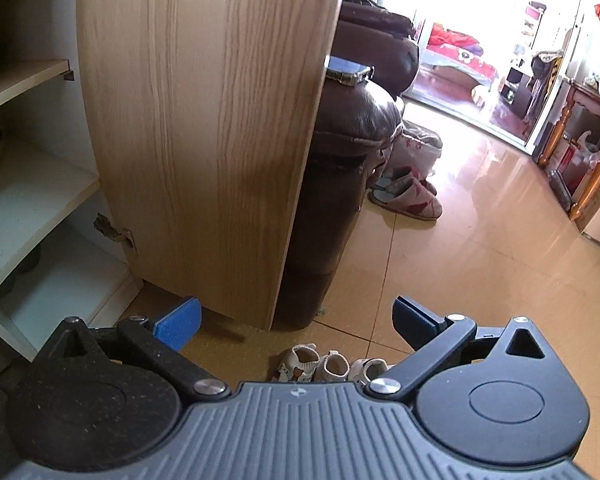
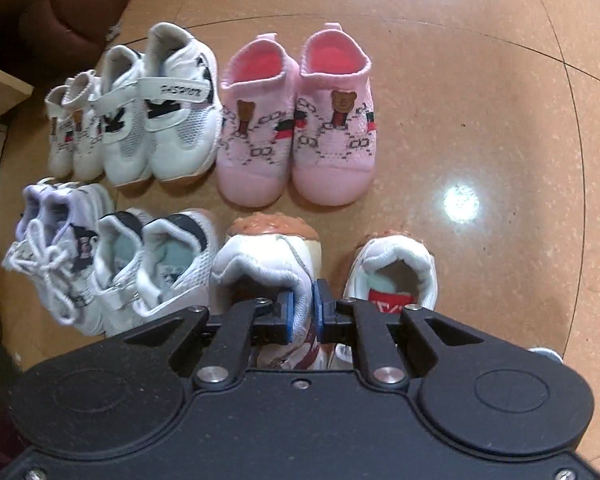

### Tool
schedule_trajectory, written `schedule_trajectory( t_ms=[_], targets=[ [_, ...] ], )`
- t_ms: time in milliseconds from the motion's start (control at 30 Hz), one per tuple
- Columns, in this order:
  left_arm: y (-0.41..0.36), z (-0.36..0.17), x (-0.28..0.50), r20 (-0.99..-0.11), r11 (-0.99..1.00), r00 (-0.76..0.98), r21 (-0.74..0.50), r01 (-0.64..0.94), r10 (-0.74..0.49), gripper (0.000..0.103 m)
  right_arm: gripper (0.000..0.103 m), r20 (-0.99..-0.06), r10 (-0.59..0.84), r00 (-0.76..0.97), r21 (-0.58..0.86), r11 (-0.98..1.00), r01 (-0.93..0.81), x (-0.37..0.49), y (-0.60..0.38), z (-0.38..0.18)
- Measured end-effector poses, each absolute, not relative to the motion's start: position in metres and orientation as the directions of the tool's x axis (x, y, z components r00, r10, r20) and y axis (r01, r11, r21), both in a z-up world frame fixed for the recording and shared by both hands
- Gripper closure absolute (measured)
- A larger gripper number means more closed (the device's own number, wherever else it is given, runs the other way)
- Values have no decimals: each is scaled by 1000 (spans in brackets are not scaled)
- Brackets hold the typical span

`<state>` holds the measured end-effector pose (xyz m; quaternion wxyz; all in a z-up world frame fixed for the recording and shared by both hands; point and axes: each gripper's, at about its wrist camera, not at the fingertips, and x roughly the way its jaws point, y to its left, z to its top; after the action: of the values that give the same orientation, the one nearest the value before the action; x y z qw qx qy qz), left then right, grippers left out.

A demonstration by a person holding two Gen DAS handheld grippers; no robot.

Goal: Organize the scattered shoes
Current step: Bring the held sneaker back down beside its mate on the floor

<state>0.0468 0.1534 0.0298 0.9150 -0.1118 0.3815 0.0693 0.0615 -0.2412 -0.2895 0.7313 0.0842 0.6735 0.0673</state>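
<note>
Small children's shoes stand in two rows on the tan floor in the right wrist view. My right gripper (image 2: 303, 314) is shut on the collar of a white shoe with a brown sole (image 2: 260, 268). Its mate (image 2: 394, 276) stands just to the right. A pink pair with bear patches (image 2: 296, 128) sits in the far row, beside a white strap pair (image 2: 156, 116) and a tiny white pair (image 2: 72, 128). Two more white pairs (image 2: 112, 264) are at near left. My left gripper (image 1: 296, 320) is open and empty above the floor, with some small shoes (image 1: 324, 366) below it.
An open wooden cabinet door (image 1: 204, 128) stands ahead of the left gripper, with white shelves (image 1: 32, 200) at left. A brown leather sofa (image 1: 352, 128) is behind the door. Slippers (image 1: 408, 196) lie on the floor near it. A wooden table (image 1: 580, 120) stands at far right.
</note>
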Motion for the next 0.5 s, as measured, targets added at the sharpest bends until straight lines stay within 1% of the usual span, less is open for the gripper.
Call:
schedule_trajectory(
  t_ms=[100,400,500],
  targets=[
    [153,28,49,-719,966,694,-148,-212,42,0,92,-977,199,73,202,979,29,65,-242,-298],
    [153,30,48,-713,966,700,-162,-203,28,0,92,-988,150,27,150,989,-9,68,-232,-307],
    [157,32,45,-708,963,705,-170,-210,28,0,89,-989,145,28,143,988,-58,67,-225,-305]
  ],
)
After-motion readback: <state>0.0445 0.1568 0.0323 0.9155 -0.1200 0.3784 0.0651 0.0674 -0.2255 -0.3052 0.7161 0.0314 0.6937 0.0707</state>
